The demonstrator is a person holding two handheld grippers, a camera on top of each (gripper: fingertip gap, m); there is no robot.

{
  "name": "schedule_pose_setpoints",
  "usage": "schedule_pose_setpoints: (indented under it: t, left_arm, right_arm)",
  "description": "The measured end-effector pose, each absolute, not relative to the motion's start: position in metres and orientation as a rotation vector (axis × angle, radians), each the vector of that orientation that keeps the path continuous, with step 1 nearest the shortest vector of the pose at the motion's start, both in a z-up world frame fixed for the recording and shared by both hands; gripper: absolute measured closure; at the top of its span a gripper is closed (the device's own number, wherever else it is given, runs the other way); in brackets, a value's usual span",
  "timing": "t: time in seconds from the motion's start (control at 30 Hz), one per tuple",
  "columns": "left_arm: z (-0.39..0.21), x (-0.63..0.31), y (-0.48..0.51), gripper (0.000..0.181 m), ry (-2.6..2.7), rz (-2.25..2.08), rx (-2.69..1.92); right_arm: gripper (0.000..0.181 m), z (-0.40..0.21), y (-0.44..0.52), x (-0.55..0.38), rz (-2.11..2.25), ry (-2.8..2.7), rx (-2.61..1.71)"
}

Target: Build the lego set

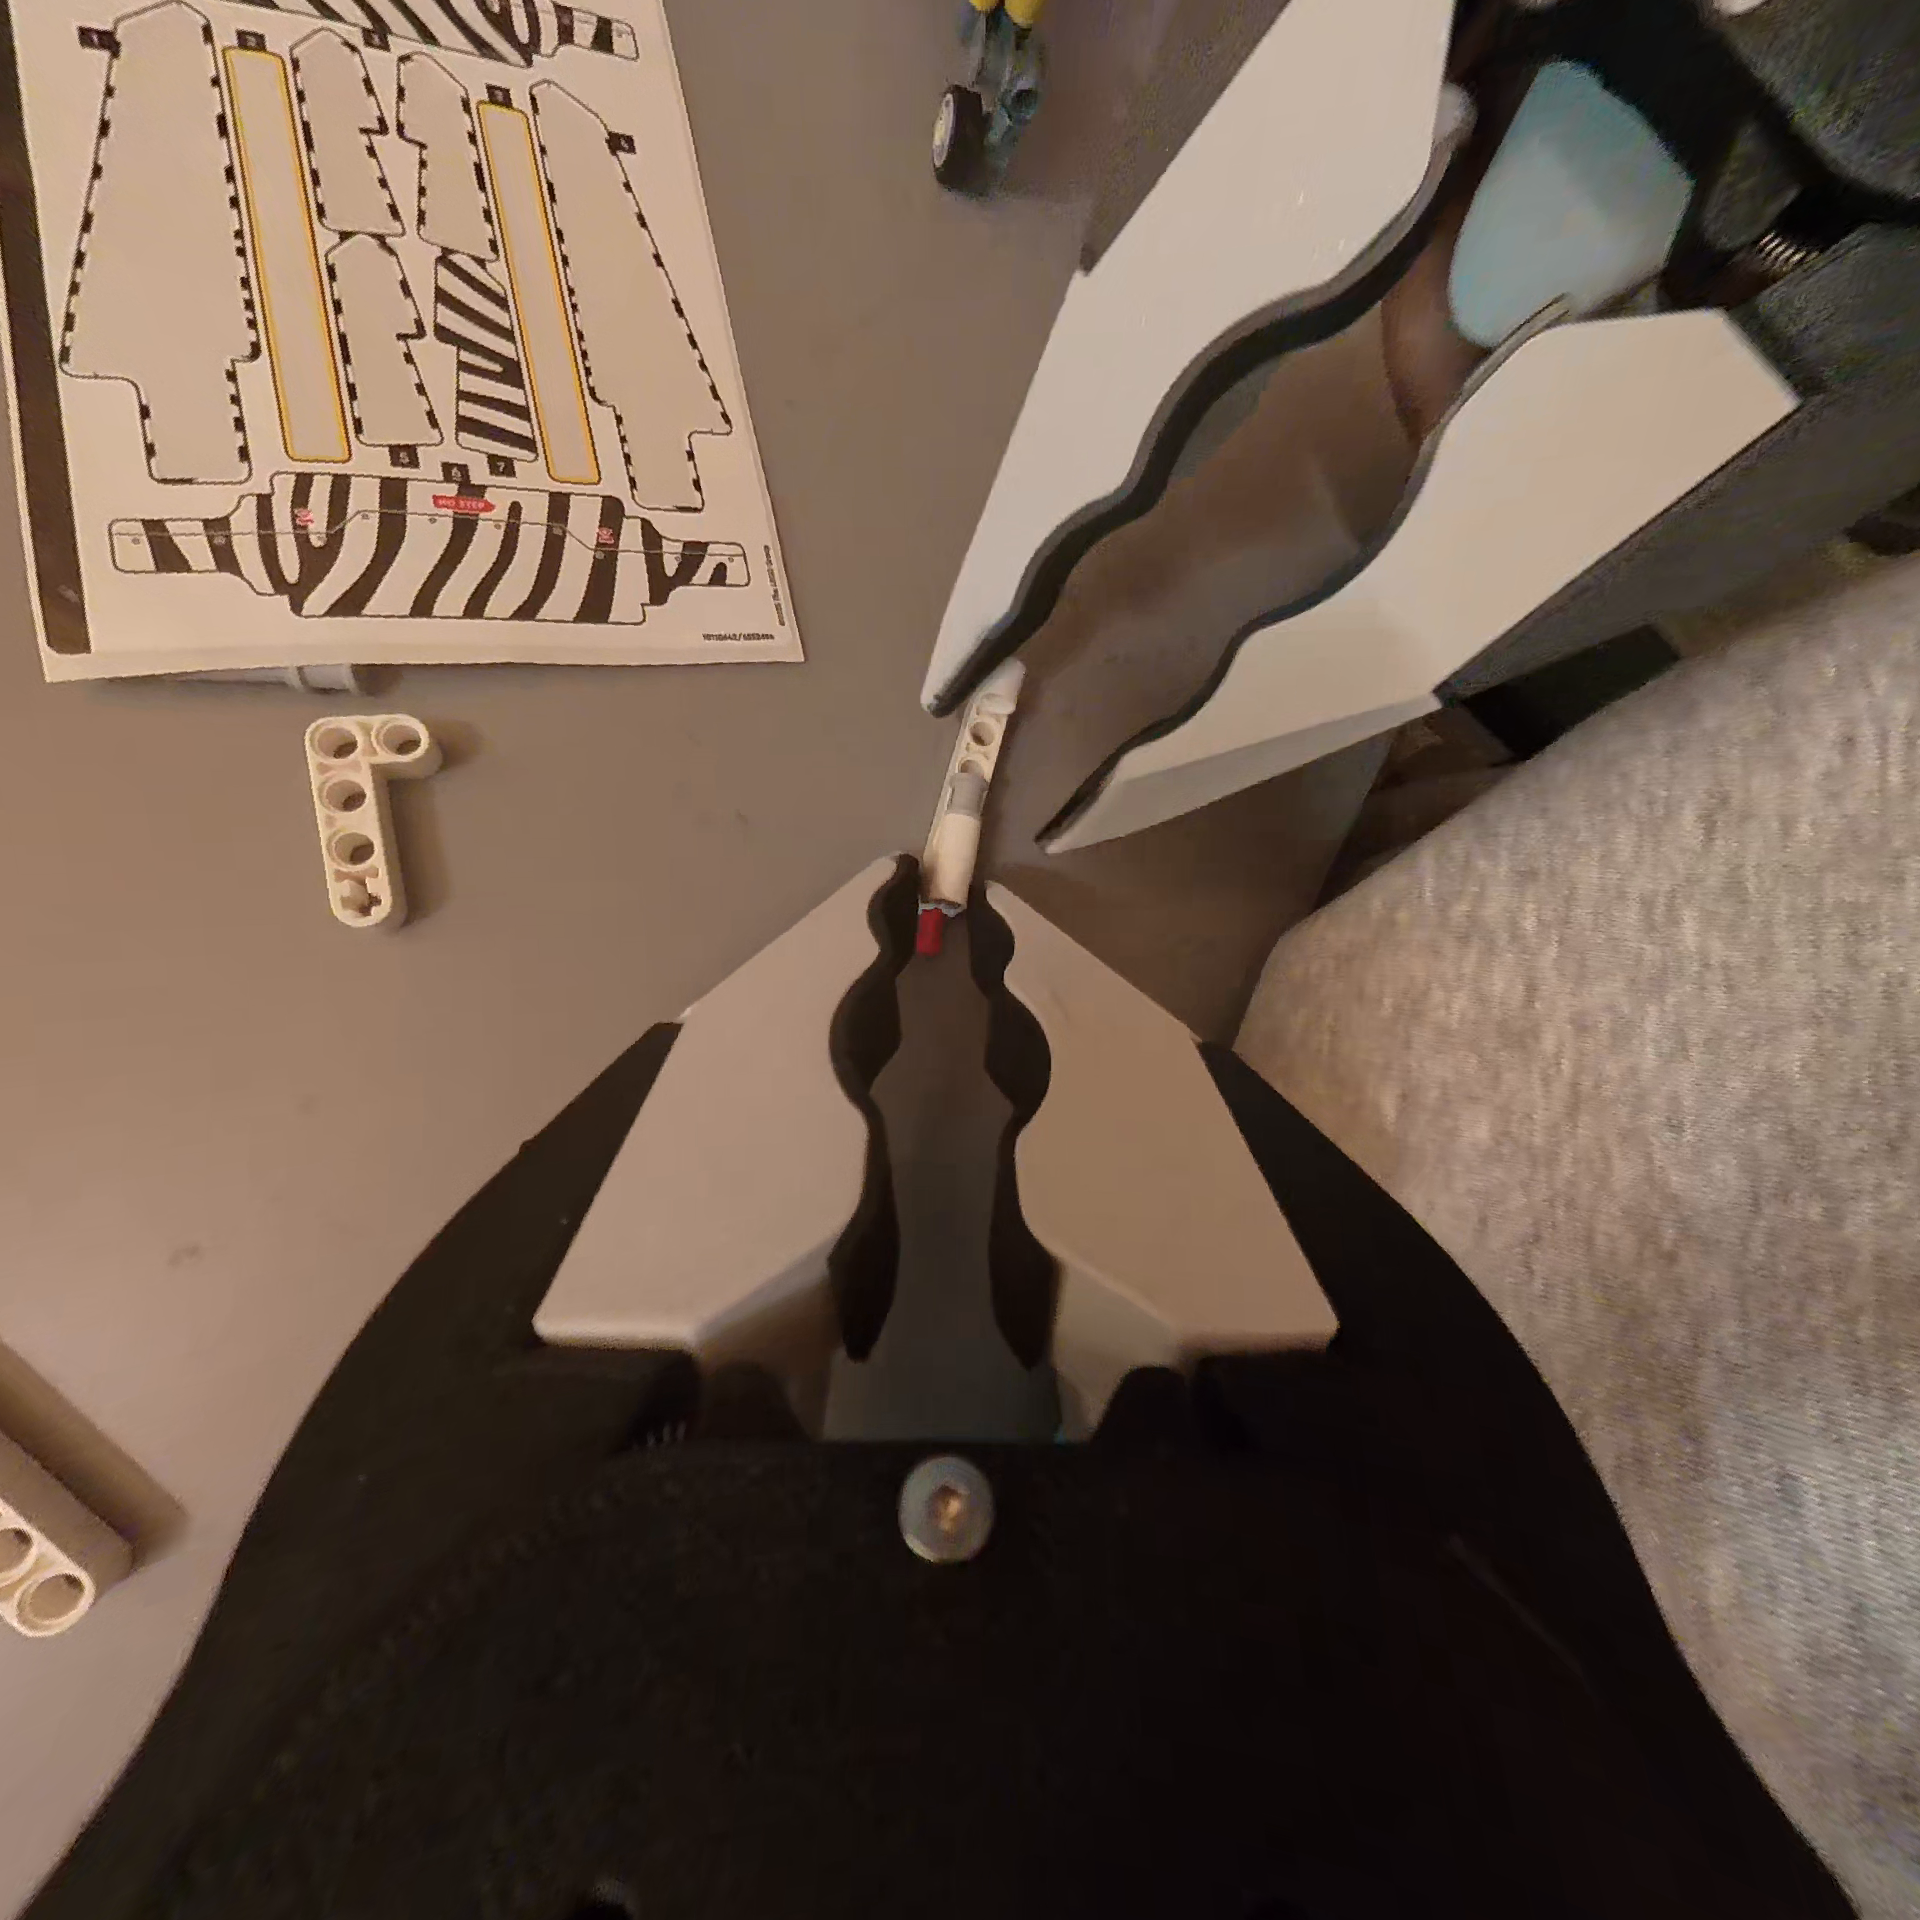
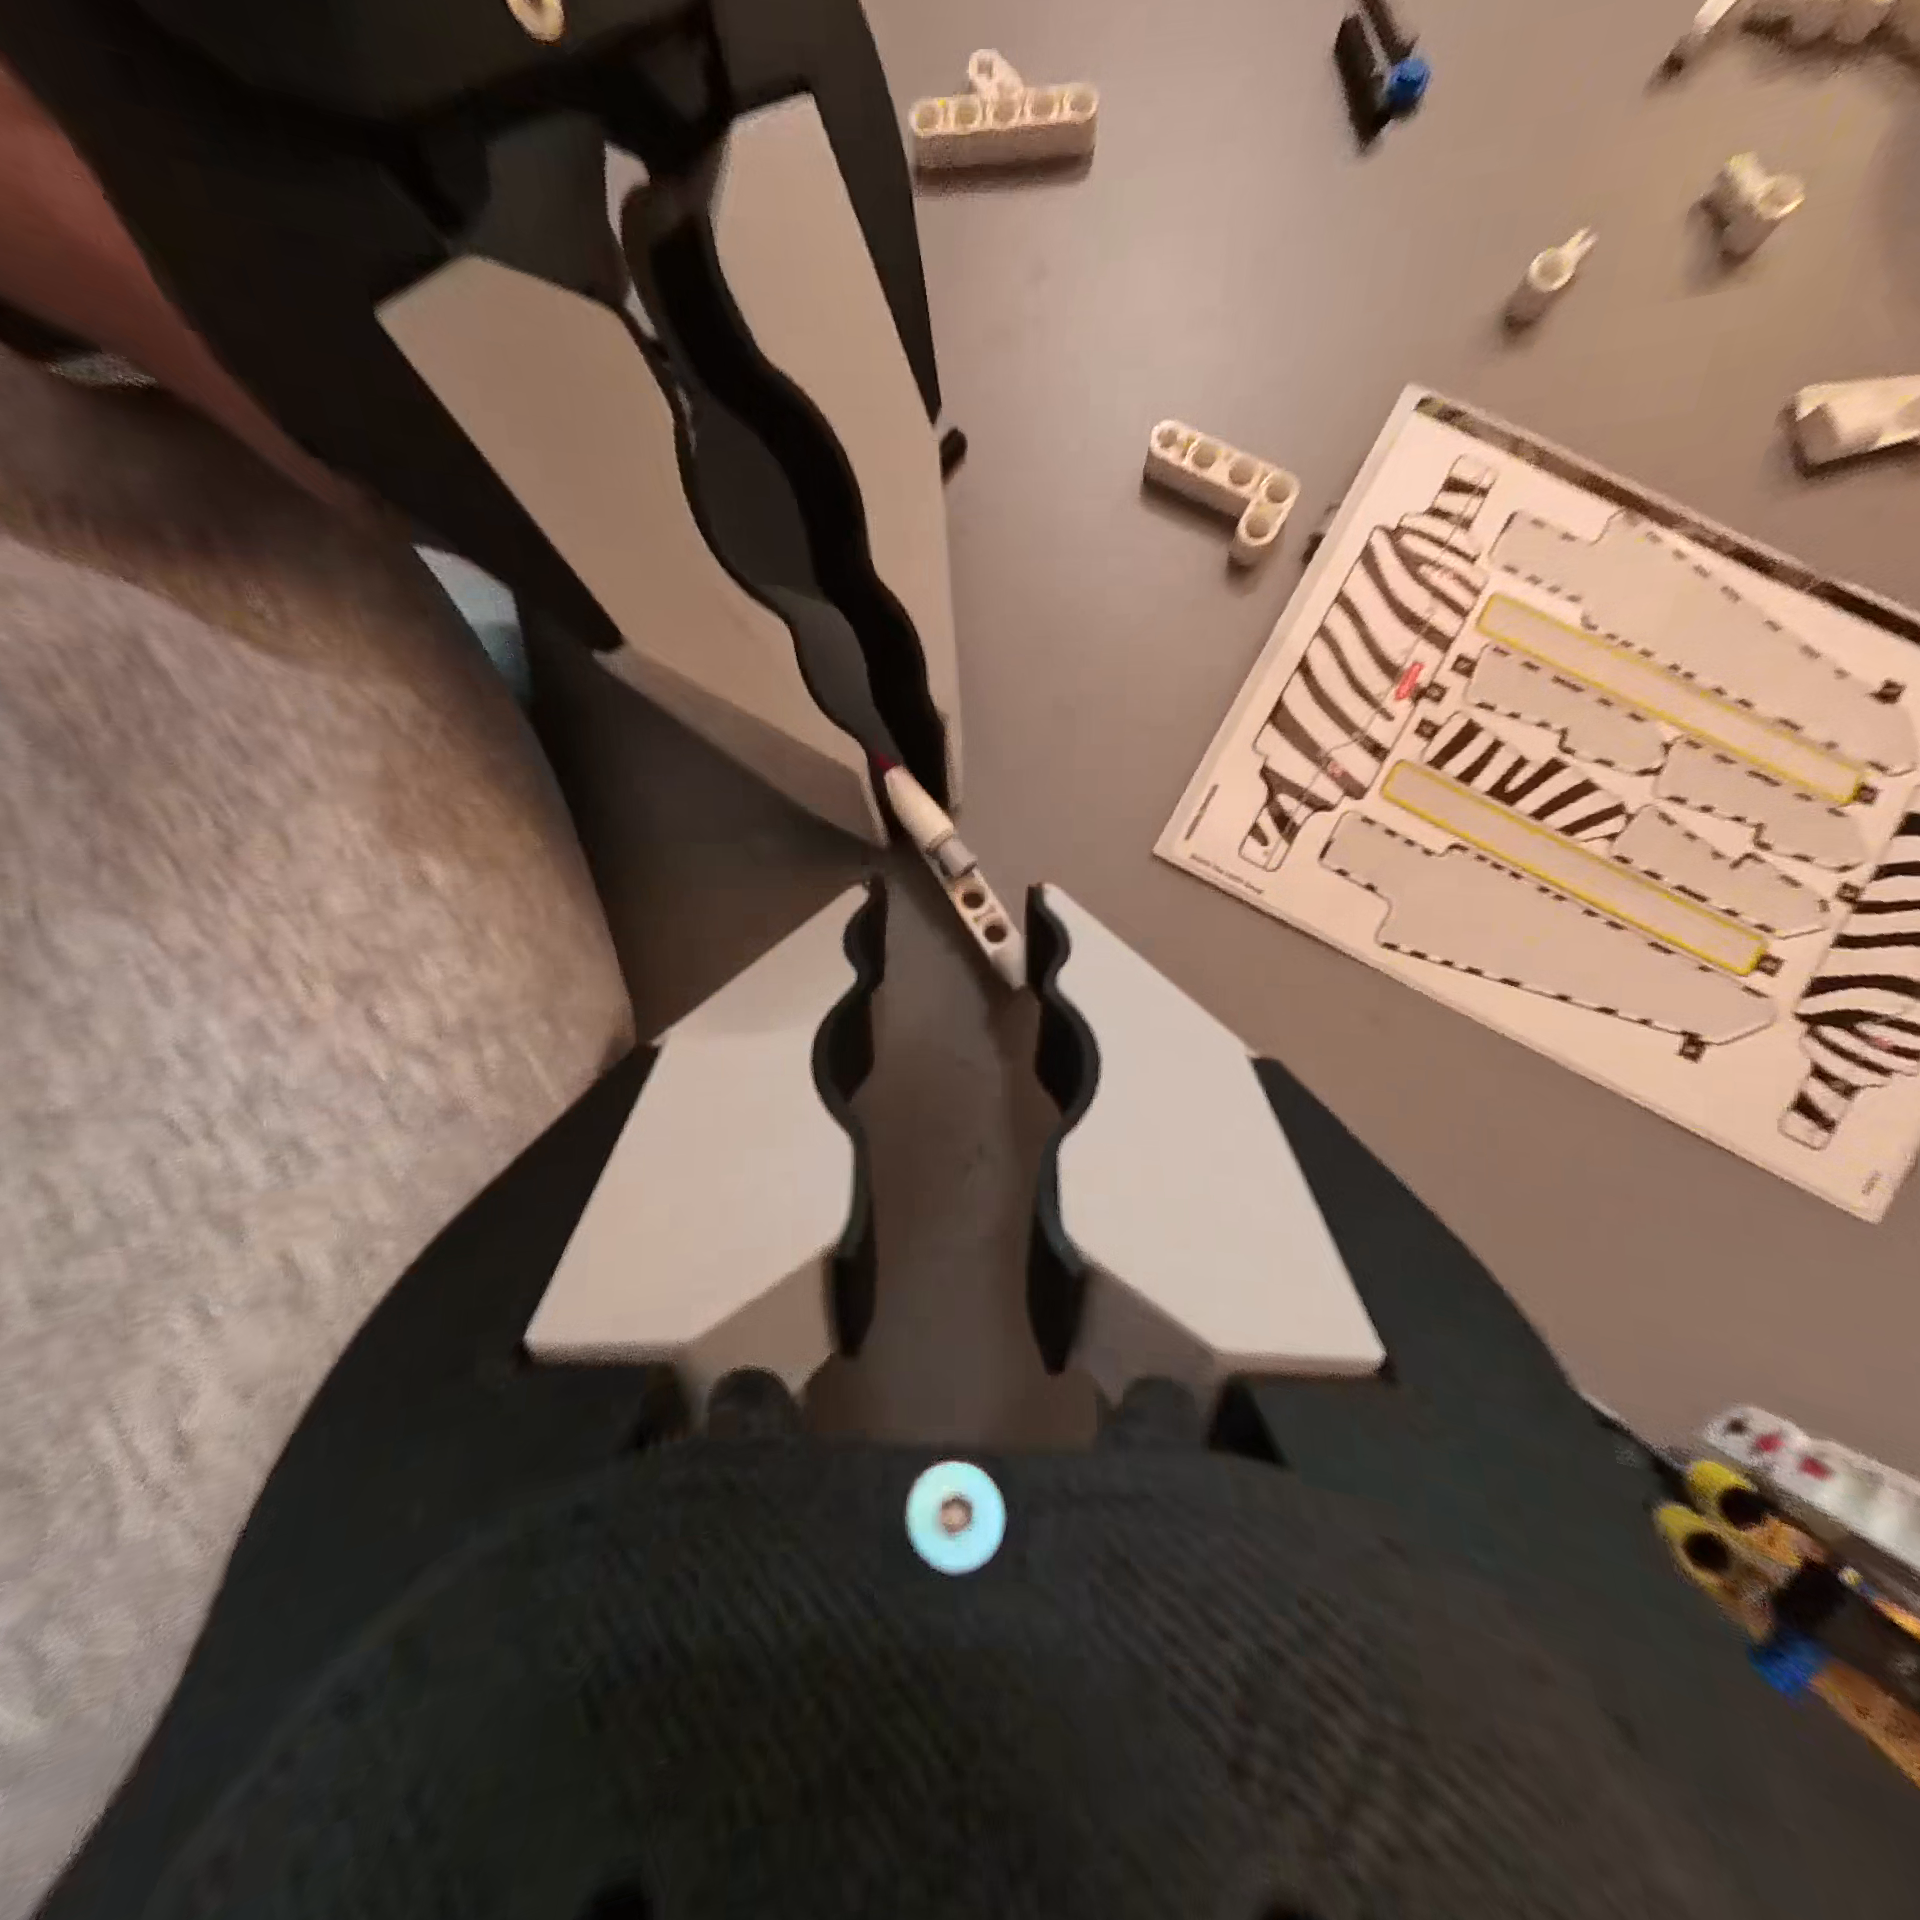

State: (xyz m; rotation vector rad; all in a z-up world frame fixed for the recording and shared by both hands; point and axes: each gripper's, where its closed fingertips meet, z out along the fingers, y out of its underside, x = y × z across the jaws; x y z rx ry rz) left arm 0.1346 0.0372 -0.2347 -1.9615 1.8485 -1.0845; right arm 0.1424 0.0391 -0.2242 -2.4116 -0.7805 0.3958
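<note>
On the grey table (image 1: 208, 1091), at far left of the left wrist view, lies a zebra-striped sticker sheet (image 1: 395, 332), flat and unattended; just below it rests a white L-shaped liftarm (image 1: 358, 816), loose, and a further white beam end (image 1: 36, 1579) shows at the lower left edge. At centre, the left gripper (image 1: 940, 894) is closed to a narrow gap and clamped on the red end of a slim sub-assembly (image 1: 964, 790): a white thin beam with pin holes, a grey connector and a red axle stub, held clear above the table. The piece is judged light, rigid and smooth, liable to pivot or slip under a tip-only pinch, and its friction joints could part if twisted; the sound hold is across the flat sides of the beam, not on the round axle. To the right, the right gripper (image 1: 987, 769) faces the left one nearly tip to tip, angled in from the upper right; its jaws stand apart around the beam's far end, one fingertip (image 1: 951, 691) touching or nearly touching it, nothing yet pinched. The right wrist view confirms this: the right gripper (image 2: 951, 925) is spread, the beam lying against its right finger. Farthest right is grey fabric (image 1: 1610, 1039), apparently the person's clothing.
</note>
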Motion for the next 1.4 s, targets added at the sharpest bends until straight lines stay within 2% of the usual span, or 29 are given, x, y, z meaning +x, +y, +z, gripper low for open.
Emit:
schedule_pose_setpoints:
  t: [0.1, 0.83, 1.4]
  left_arm:
    - [-0.2345, 0.1335, 0.0374, 0.172, 1.834, -1.102, -1.979]
    - [-0.235, 0.1281, 0.0337, 0.174, 2.081, -1.089, -1.784]
    - [-0.2343, 0.1267, 0.0334, 0.174, 2.071, -1.16, -1.77]
  right_arm:
    - [0.169, -0.2308, 0.0396, 0.1465, 0.376, -0.803, -2.41]
    - [0.174, -0.2312, 0.0366, 0.1408, 0.554, -0.958, -2.319]
    - [0.174, -0.2315, 0.0355, 0.1398, 0.565, -0.984, -2.281]
